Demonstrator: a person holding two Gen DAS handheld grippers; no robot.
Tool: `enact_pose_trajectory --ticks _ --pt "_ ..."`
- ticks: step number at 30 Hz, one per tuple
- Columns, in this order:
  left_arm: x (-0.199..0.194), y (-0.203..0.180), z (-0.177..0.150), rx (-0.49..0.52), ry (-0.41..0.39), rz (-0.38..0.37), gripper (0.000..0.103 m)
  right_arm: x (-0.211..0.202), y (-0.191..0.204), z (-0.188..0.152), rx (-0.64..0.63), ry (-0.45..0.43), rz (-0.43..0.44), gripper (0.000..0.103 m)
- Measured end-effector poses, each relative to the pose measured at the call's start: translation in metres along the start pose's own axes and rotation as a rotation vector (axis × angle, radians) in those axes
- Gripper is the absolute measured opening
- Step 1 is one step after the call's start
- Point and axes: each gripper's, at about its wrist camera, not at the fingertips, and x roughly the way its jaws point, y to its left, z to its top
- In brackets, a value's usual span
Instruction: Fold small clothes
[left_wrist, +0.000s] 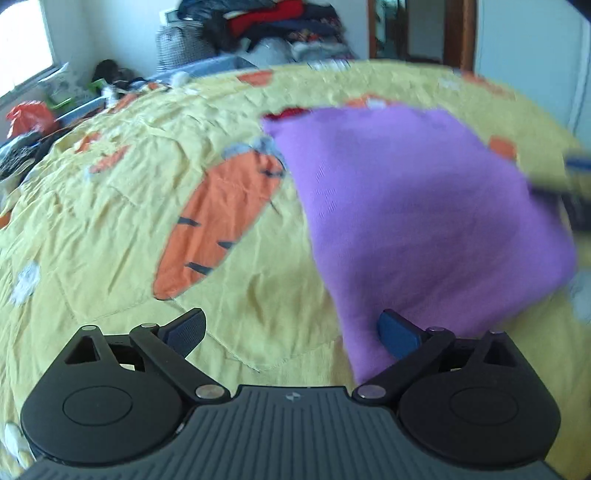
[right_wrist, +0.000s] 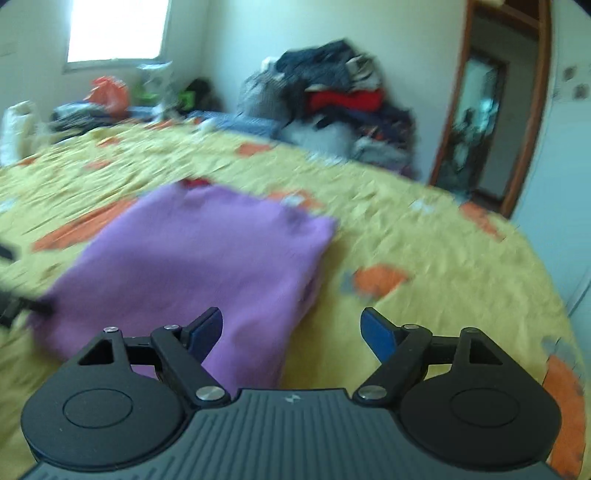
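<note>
A folded purple garment (left_wrist: 417, 221) lies flat on the yellow carrot-print bedspread (left_wrist: 110, 229). In the left wrist view my left gripper (left_wrist: 291, 330) stands open at the garment's near left corner, and its right pad (left_wrist: 399, 334) overlaps the purple edge. My right gripper (right_wrist: 291, 332) is open too, over the garment's (right_wrist: 192, 266) near right edge; its left finger (right_wrist: 205, 332) is above the cloth and nothing is pinched. A bit of red fabric (left_wrist: 291, 112) peeks out at the garment's far edge. The right gripper shows as a dark blur (left_wrist: 576, 184) at the left view's right edge.
A tall heap of mixed clothes (right_wrist: 332, 107) is piled beyond the bed's far side. Bags and clutter (right_wrist: 107, 96) sit below a bright window. A wooden door frame (right_wrist: 532, 110) stands to the right. Bare bedspread (right_wrist: 424, 236) spreads right of the garment.
</note>
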Motion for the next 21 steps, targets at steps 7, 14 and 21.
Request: enact_pose_trajectory --ticks 7,14,21 --pt "0.000 0.018 0.011 -0.074 0.046 -0.026 0.102 0.025 -0.019 0.005 -0.020 0.099 -0.010 0.089" --pt "0.025 0.005 0.073 -0.086 -0.041 0.027 0.101 0.070 -0.003 0.037 -0.071 0.044 0.016 0.089" --pt "0.050 -0.007 0.088 -0.029 -0.025 0.032 0.103 0.084 -0.017 0.038 -0.090 0.080 -0.060 0.103"
